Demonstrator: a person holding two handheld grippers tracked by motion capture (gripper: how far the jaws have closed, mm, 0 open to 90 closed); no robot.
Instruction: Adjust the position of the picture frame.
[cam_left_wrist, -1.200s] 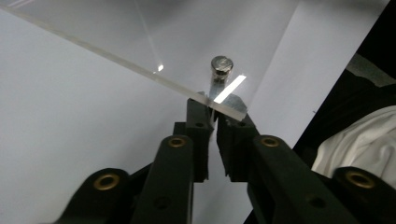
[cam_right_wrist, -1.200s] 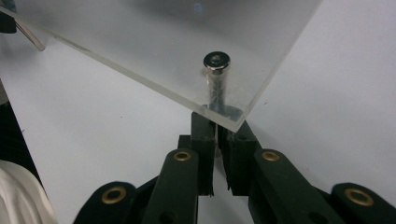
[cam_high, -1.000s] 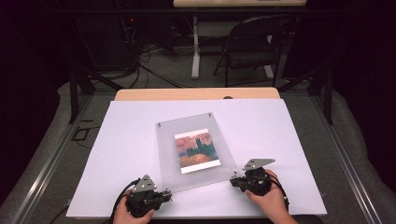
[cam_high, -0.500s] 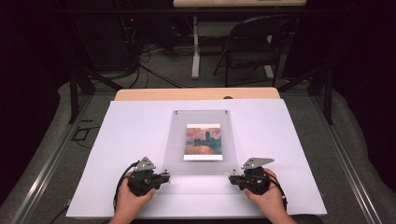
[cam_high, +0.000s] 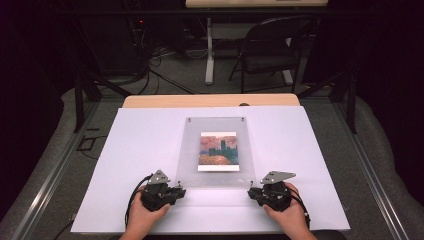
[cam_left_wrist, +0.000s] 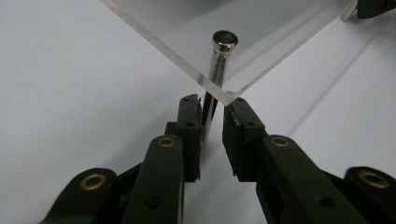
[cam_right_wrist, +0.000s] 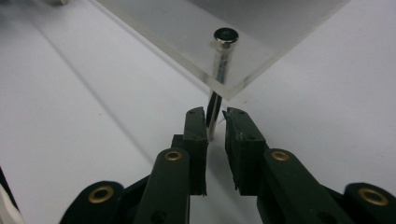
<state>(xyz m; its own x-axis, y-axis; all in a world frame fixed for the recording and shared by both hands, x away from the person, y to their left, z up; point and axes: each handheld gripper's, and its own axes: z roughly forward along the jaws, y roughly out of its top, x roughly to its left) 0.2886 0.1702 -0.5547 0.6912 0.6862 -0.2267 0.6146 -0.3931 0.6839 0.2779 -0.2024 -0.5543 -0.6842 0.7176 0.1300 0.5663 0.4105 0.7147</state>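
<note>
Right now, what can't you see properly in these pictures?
- High view: the small picture in the clear frame is too blurry for detail.
- Left gripper view: the metal pin's foot hides between the jaws.
- Right gripper view: the other pin's foot does too.

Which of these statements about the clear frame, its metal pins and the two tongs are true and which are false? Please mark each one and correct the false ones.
1. The clear frame holds a picture near its middle. True.
2. The left tongs have a metal pin between their jaws. True; whether they press it, I cannot tell.
3. The right tongs are far from the frame. False: they sit at its near corner, with a pin between the jaws.
4. The frame lies on a bare wooden table. False: a white sheet covers the table under it.
5. A chair stands beyond the table. True.
</note>
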